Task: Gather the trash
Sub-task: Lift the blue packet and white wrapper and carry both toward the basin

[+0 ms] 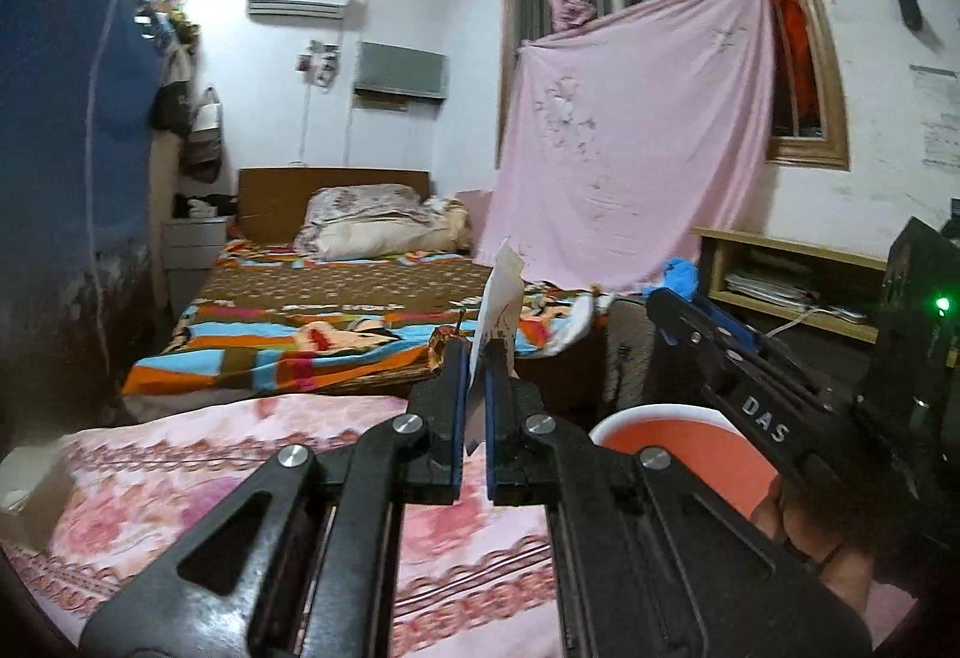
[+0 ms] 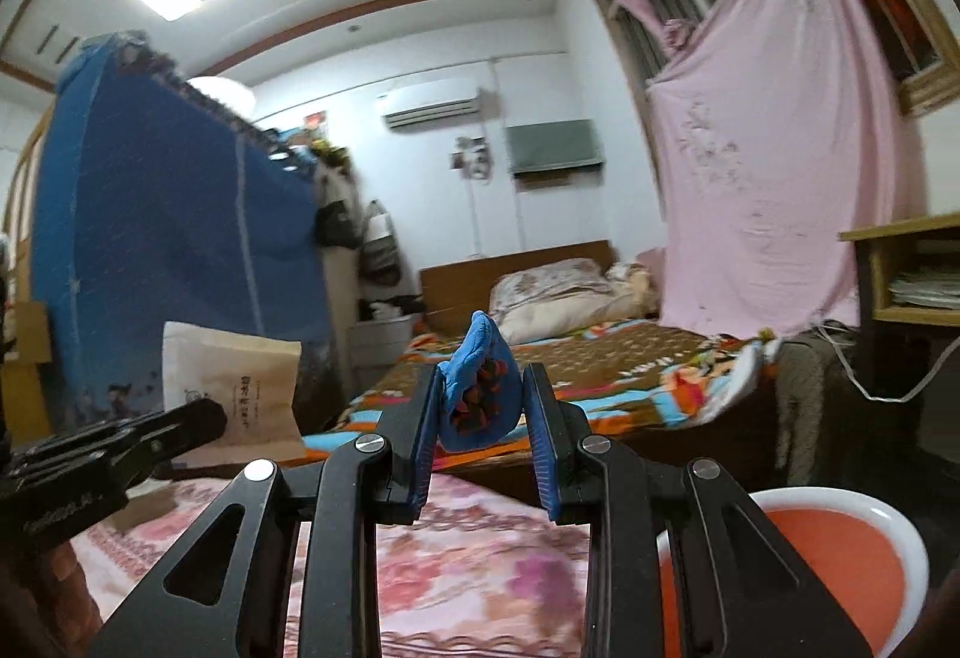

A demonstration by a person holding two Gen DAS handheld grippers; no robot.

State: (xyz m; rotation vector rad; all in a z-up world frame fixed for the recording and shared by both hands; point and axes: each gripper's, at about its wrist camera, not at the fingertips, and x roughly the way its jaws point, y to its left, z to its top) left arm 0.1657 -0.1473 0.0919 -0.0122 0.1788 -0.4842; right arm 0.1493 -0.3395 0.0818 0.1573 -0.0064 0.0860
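Paper, a cream bag (image 1: 498, 298), stands edge-on in the left claw (image 1: 474, 364), jaws nearly closed on it, above the pink floral bedspread (image 1: 180, 478), left of the red basin (image 1: 678, 448). From the right wrist, the right claw (image 2: 483, 394) grips a crumpled blue wrapper (image 2: 477, 388), jaws partly closed, left of the basin (image 2: 840, 556).

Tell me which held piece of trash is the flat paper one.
The paper bag, pinched in the left hand-held gripper. It is pale, flat and printed; the right hand-held gripper holds a crumpled blue wrapper instead.
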